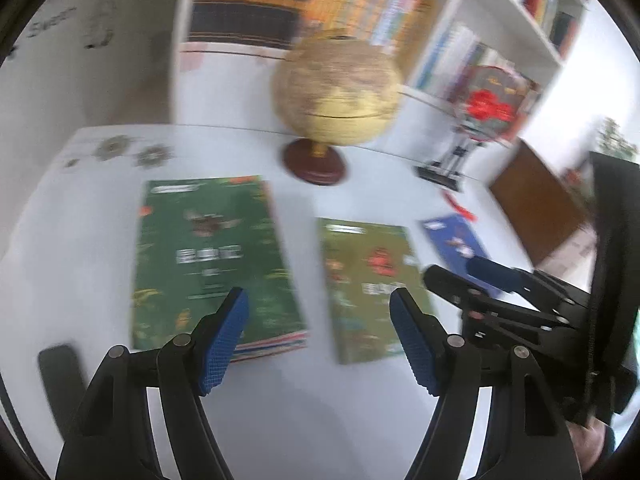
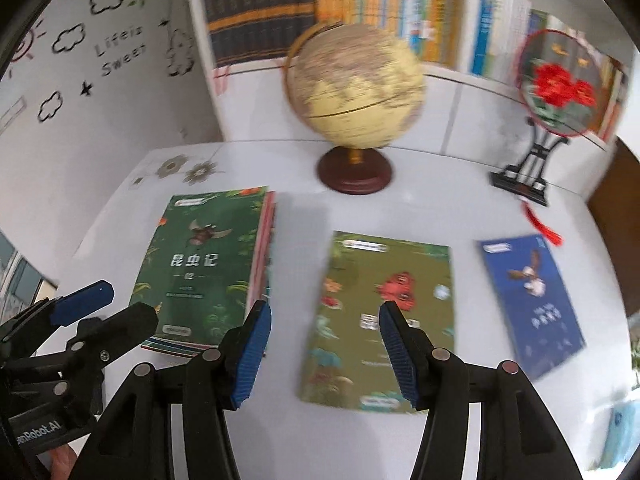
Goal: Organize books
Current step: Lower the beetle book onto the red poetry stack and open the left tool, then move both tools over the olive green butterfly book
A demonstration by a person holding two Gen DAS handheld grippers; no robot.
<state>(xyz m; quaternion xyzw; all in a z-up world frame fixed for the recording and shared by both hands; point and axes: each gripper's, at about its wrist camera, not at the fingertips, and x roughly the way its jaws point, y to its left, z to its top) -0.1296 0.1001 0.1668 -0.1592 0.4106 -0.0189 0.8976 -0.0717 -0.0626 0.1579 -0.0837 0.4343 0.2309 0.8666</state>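
White desk [image 2: 304, 216] bearing, along its far edge, a globe [image 2: 356, 88] on a dark red base and a round embroidered fan on a black stand [image 2: 556, 84]. Nearer: a stack of books topped by a dark green cover [image 2: 204, 268] toward the left edge, an olive-green book [image 2: 384, 320] at centre, and a blue book [image 2: 532, 300] toward the right edge, each lying flat and apart.

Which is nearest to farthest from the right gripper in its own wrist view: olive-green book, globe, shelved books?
From the right gripper:
1. Olive-green book, on the table just under the fingertips.
2. Globe, upright on its stand at the table's back edge.
3. Shelved books, on the bookcase behind the globe.
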